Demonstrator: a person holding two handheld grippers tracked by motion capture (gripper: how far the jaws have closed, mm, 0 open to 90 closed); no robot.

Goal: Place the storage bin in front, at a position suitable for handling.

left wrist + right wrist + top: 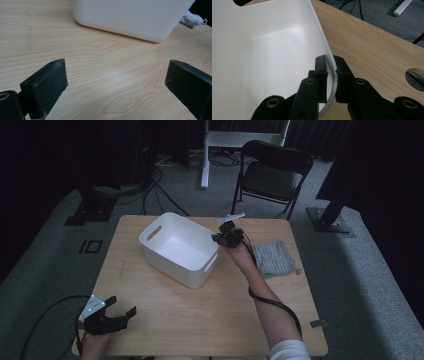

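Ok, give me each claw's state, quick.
Left claw: open, holding nothing, above the table.
Right claw: closed on the white bin rim.

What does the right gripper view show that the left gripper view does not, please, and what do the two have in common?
Right gripper view alone: the right gripper shut on the white bin's rim, one jaw inside the wall and one outside, the bin's bare inside, and grey carpet past the table edge.

Left gripper view alone: the left gripper with jaws wide apart over bare wood, the bin's outer wall, and a grey cloth beyond it.

Both: the white bin and the wooden table.
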